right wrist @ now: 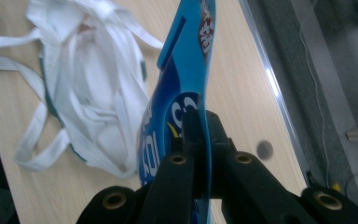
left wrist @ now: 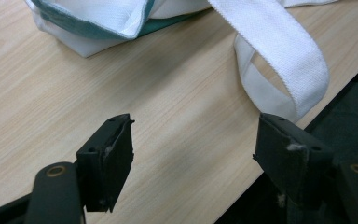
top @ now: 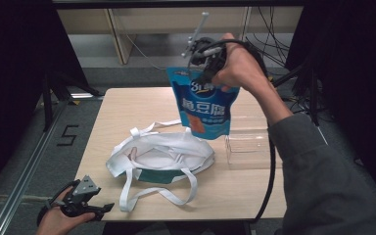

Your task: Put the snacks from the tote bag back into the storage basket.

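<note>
A blue snack pouch (top: 204, 106) with white lettering hangs in the air above the table, pinched at its top edge by my right gripper (top: 201, 72), which is shut on it. The right gripper view has the pouch (right wrist: 177, 88) edge-on, running up from the closed jaws of the right gripper (right wrist: 204, 135). Below and left of the pouch a white tote bag (top: 160, 157) with green trim lies slumped, mouth open, its straps trailing toward the front edge. My left gripper (top: 108, 207) rests at the table's front left corner, open and holding nothing. Its view, over the left gripper (left wrist: 193, 144), takes in the bag's corner (left wrist: 98, 28) and a strap (left wrist: 279, 60).
A clear plastic box (top: 247, 142) stands on the wooden table (top: 122, 105) right of the bag, under the pouch's right side. Dark floor, metal rails and cables surround the table. The table's front edge (left wrist: 279, 154) runs just beside the left gripper's right jaw.
</note>
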`<state>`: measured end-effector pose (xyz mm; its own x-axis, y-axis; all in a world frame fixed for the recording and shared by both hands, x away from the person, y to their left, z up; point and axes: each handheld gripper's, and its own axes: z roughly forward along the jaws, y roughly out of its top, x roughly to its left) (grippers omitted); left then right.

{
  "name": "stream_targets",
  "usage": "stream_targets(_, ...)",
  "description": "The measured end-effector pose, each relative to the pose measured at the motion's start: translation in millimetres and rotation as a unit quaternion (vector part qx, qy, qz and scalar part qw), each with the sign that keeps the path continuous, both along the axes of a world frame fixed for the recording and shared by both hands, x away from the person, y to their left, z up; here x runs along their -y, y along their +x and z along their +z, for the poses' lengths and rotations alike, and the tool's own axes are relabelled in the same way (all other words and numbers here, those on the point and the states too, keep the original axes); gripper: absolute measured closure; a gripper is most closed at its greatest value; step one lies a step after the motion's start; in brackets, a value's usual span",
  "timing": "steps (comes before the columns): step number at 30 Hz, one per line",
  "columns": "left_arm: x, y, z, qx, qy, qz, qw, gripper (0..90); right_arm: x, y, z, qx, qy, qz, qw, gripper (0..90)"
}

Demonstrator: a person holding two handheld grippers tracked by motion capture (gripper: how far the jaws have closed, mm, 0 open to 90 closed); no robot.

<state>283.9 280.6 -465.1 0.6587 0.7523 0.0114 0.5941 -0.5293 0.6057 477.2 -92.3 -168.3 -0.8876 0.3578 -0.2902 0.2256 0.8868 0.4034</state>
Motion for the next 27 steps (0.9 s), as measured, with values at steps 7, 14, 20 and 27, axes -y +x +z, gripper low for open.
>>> stream_targets(7, -0.8, 0.9, -0.1, 0.003, 0.006, -0.001, 1.0, 26.6, 47.3, 5.6, 1.6, 0.003, -0.007, -0.036, 0.9993, 90.0)
stream_targets(14, -1.8, 1.8, 0.2, 0.0, 0.012, -0.001, 0.9999, 26.5, 85.4, 7.2, 0.7, 0.0, 0.001, -0.073, 0.9973, 90.0)
stream_targets(20, -0.6, 1.2, -1.4, -0.005, 0.001, 0.007, 1.0, 26.5, 104.7, 9.1, -8.2, -0.01, -0.007, -0.101, 0.9948, 90.0)
stream_targets(27, -0.7, 1.5, -1.7, -0.007, 0.001, 0.008, 0.9999, 26.5, 131.2, 14.4, -21.1, -0.016, 0.001, -0.112, 0.9936, 90.0)
